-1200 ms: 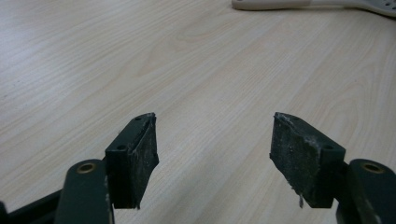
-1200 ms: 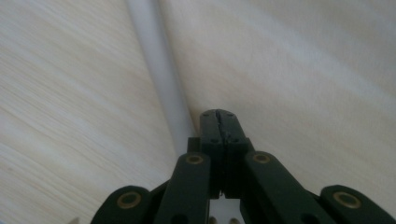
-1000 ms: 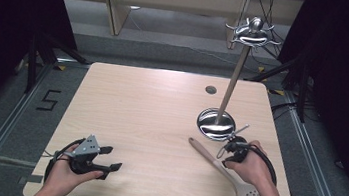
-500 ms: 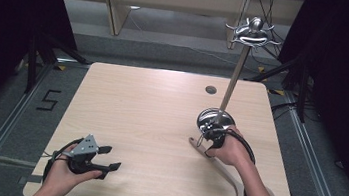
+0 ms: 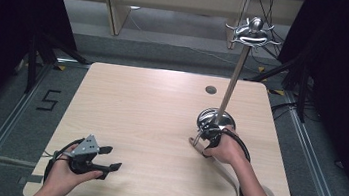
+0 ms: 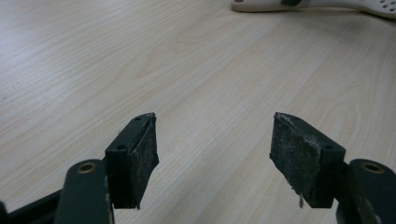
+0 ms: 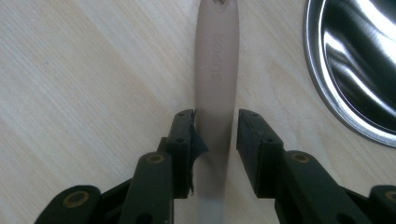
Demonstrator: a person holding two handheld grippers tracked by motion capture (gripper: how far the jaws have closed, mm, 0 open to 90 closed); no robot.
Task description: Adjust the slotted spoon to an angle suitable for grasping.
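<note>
While right gripper [image 7: 215, 135] straddles beige spoon handle [image 7: 215, 70], grip uncertain, left gripper [image 6: 212, 149] spread apart, empty

There was one wooden table [image 5: 160, 116], with one small dark round hole [image 5: 211, 89] in its far right part. One tall metal stand [image 5: 226, 97] rose from one shiny round base [image 7: 359, 60] at the right, and one pale spoon-like utensil [image 7: 216, 70] lay just near of that base (its slotted end showed in the left gripper view). Two grippers were counted, the left gripper [image 5: 110, 157] at the near left and the right gripper [image 5: 203, 136] beside the base, each held in one hand, making two hands.
</note>
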